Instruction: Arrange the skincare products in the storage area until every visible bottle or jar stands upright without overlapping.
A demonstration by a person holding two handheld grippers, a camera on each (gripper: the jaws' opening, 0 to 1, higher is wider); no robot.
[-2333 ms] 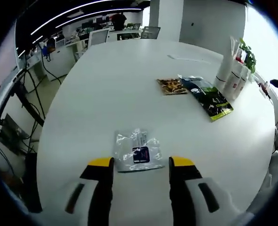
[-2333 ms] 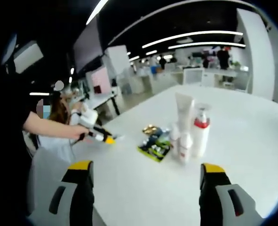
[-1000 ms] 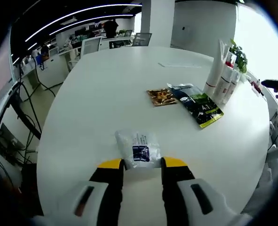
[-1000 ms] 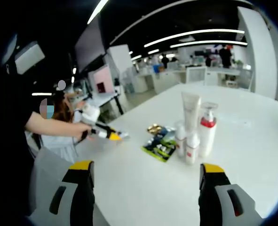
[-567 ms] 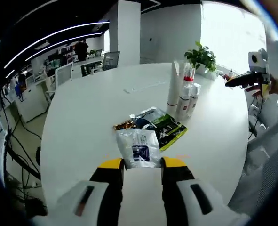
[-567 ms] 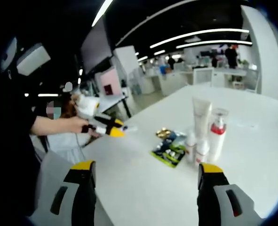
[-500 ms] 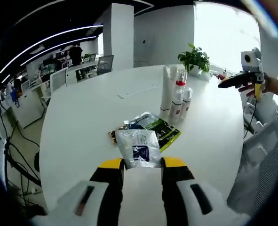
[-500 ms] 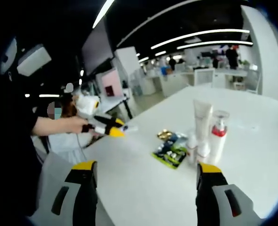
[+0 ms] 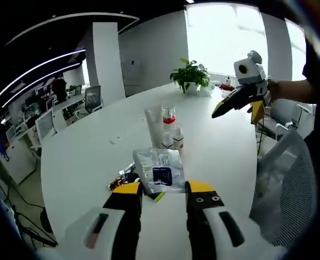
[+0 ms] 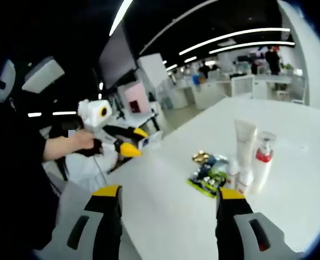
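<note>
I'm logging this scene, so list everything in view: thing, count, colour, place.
table: one, white, round, under everything.
clear packet: one, see-through with dark label, pinched between the left gripper's jaws, lifted.
tube: one, white, upright on the table.
pump bottle: one, white with red collar, beside the tube.
small bottles: two, white, in front of those.
flat sachets: a few, green, dark and gold, lying beside the bottles.
potted plant: one, green, far table edge.
left gripper: yellow-tipped, shut.
right gripper: yellow-tipped, open, empty.

Setting: open-plan office | Evidence: a large white meeting table (image 9: 95,157) is being shown, rows of desks (image 10: 241,86) with office chairs (image 9: 92,97) behind it | long ceiling light strips (image 10: 246,37) are glowing | a potted plant (image 9: 189,76) is standing by bright windows (image 9: 224,38)
</note>
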